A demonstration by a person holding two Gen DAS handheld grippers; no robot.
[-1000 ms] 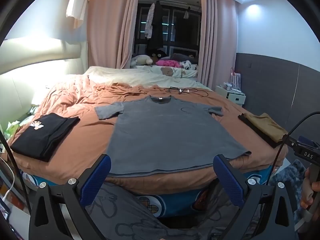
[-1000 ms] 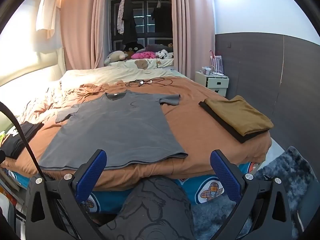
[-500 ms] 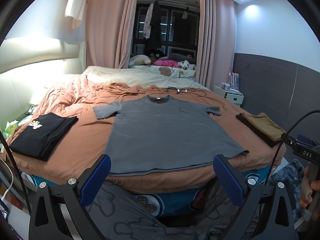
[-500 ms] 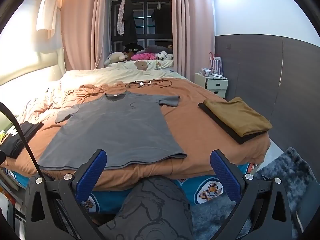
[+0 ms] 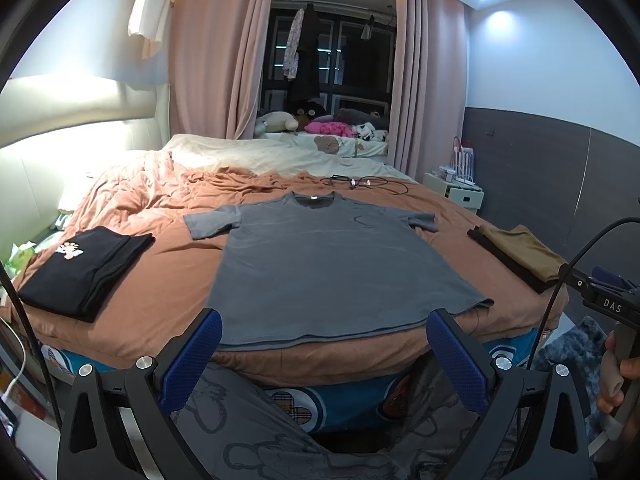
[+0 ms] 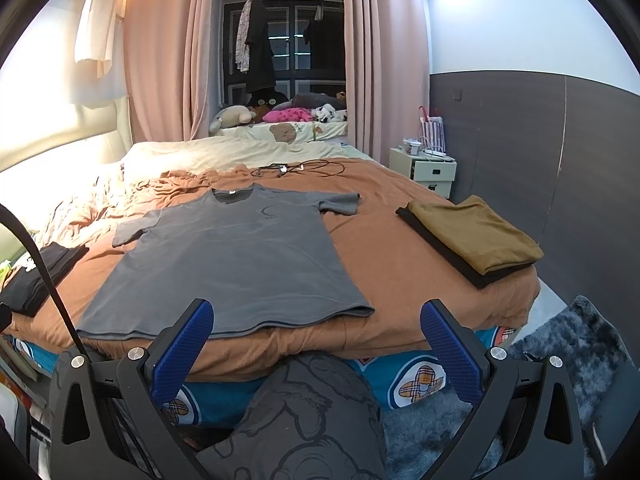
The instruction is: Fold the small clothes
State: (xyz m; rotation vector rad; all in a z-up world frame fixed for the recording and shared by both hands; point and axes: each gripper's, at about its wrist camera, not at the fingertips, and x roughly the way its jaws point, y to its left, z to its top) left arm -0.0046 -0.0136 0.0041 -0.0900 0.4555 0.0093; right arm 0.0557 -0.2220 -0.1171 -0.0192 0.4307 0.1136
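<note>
A grey T-shirt (image 5: 332, 264) (image 6: 236, 260) lies flat and spread out on the brown bed cover (image 5: 168, 280), collar away from me, hem at the near edge. My left gripper (image 5: 324, 356) is open, held off the bed's near edge just short of the hem, with nothing between its blue pads. My right gripper (image 6: 316, 348) is also open and holds nothing, short of the hem's right corner. The right gripper's body and the person's hand (image 5: 618, 372) show at the right edge of the left wrist view.
A folded black garment with a print (image 5: 80, 268) lies at the left of the bed. A folded mustard-and-black stack (image 6: 472, 236) (image 5: 516, 252) sits at the right edge. Cables (image 6: 296, 168) lie beyond the collar. A grey rug (image 6: 572, 344) and a white nightstand (image 6: 428, 170) are right of the bed.
Both grippers stay open. The views have shifted only slightly; the shirt and the folded piles have not moved.
</note>
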